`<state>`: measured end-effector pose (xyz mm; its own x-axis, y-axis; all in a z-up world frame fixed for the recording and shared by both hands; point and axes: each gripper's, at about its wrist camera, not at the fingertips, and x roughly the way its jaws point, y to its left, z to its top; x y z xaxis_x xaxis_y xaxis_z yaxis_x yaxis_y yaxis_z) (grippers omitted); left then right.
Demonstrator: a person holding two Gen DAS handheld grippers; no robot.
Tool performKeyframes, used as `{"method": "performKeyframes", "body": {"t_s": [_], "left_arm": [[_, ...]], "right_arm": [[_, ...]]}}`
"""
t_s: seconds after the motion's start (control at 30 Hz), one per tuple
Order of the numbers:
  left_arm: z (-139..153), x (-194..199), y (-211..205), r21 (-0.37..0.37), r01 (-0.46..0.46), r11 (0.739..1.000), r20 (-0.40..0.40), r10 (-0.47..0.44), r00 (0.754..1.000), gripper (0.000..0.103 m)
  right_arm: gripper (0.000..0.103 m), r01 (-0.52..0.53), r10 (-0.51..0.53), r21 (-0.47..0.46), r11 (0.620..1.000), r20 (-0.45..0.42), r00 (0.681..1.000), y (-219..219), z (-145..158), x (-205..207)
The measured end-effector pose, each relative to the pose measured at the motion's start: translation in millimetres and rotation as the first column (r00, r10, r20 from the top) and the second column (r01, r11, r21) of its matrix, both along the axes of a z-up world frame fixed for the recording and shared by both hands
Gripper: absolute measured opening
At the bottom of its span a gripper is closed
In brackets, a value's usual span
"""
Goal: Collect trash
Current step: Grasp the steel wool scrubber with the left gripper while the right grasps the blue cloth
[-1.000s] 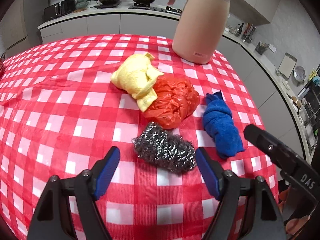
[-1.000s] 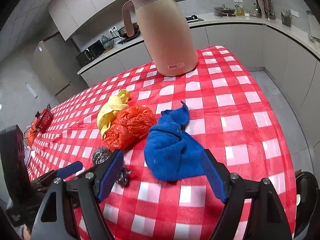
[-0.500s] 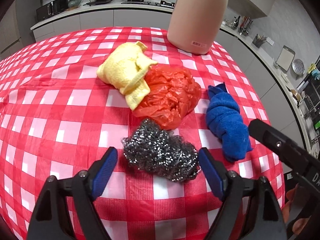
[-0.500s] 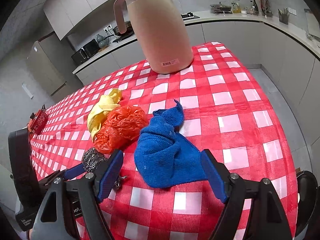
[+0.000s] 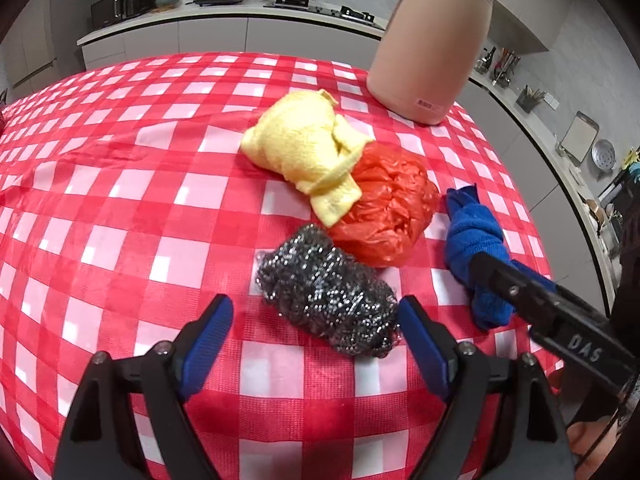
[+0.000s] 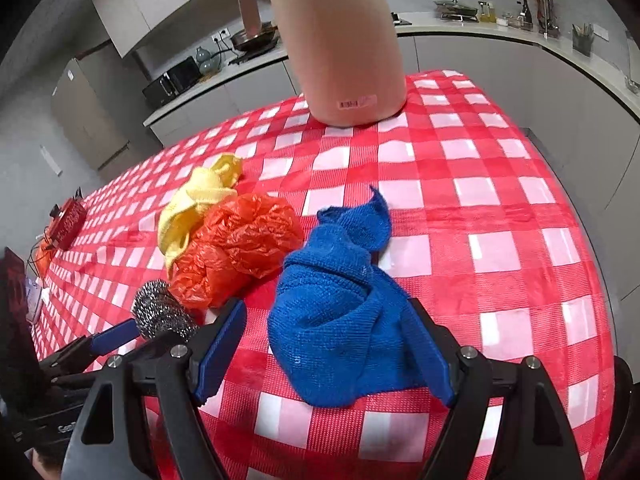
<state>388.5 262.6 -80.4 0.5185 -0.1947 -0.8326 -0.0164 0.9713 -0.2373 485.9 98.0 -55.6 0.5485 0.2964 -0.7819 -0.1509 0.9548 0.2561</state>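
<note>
Three crumpled cloth or plastic bundles lay on the red-and-white checked tabletop [image 5: 120,208]: one yellow cloth [image 5: 300,148], one orange plastic bag [image 5: 384,208] and one blue cloth [image 6: 340,304], the blue one nearest the right edge. There was also one steel wool scrubber [image 5: 328,292] toward the near edge and one pink thermos jug [image 5: 432,48] at the far right corner. Two grippers were in view, each with two blue-padded fingers.

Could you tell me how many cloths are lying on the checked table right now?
2. The yellow cloth lies toward the jug, touching the orange bag. The blue cloth lies near the table's edge, between the right gripper's open jaws. None seems hidden.
</note>
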Motion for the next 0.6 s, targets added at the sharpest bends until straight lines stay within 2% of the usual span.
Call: {"method": "performKeyframes", "body": {"t_s": [0.13,0.2,0.27,0.4,0.47,0.57,0.6], "left_arm": [[-3.8,2.1,-1.9,-0.013,0.01,1.0,0.002,-0.01,1.0,0.085],[-4.4,3.0,-1.4,-0.032,0.015,0.999,0.009,-0.015,1.0,0.08],[-4.0,2.8,-2.4,-0.043,0.026,0.999,0.017,-0.025,1.0,0.07],[-4.9,2.1,-6.0,-0.062,0.055,0.997,0.027,-0.053,0.998,0.057],[-5.5,1.8,-8.5,-0.06,0.072,0.996,0.025,-0.071,0.997,0.041],[-4.1,-0.2,-10.0,-0.05,0.08,0.996,0.032,-0.079,0.996,0.04],[-3.2,-1.3,-10.0,-0.05,0.081,0.995,0.035,-0.079,0.996,0.04]], "right_arm": [[0.081,-0.003,0.003,-0.018,1.0,-0.001,1.0,1.0,-5.5,2.0],[0.081,-0.001,0.002,-0.024,1.0,0.01,1.0,0.2,-6.3,1.5],[0.08,-0.005,0.006,-0.03,1.0,0.017,1.0,0.2,-6.8,1.2],[0.057,-0.021,0.021,-0.028,0.999,0.004,1.0,2.4,-10.8,2.2],[0.057,-0.029,0.029,-0.039,0.999,0.002,1.0,5.1,-12.7,2.9],[0.056,-0.034,0.034,-0.044,0.998,0.002,0.999,6.2,-13.0,3.3],[0.048,-0.037,0.037,-0.043,0.998,0.004,0.999,6.0,-12.9,2.9]]}}
